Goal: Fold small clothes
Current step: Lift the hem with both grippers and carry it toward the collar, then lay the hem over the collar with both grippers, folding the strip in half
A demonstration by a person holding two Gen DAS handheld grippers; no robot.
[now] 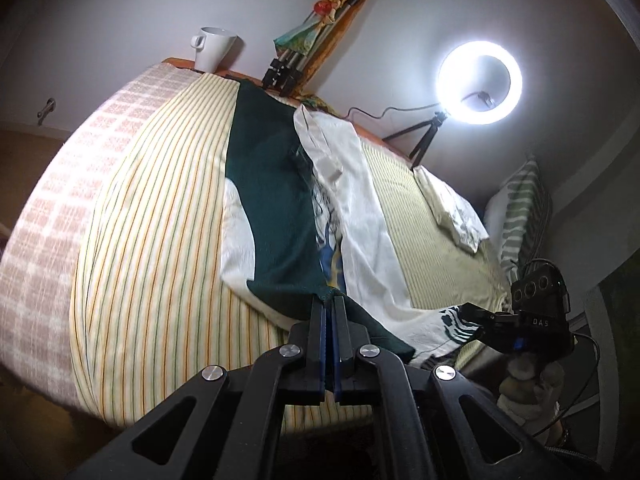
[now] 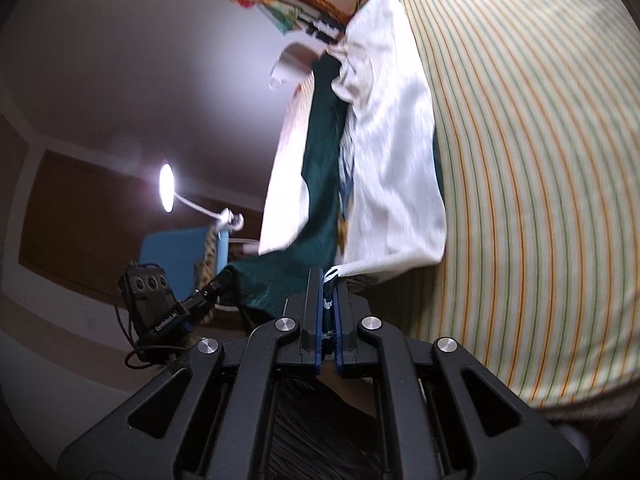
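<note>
Striped bedsheet (image 1: 160, 208) w/ ring light (image 1: 480, 82) behind; both claws (image 1: 330, 300) (image 2: 329, 276) clamped on garment (image 1: 272, 208)

A ring light (image 1: 480, 82) is glowing at upper right on its tripod (image 1: 424, 138); pale walls (image 1: 140, 0) are rising behind — striped bedding (image 1: 160, 208) is filling the centre.

Matt green-and-white cloth garment (image 1: 276, 200), striped cotton sheet (image 1: 160, 220), glossy ceramic mug (image 1: 212, 48)
</note>
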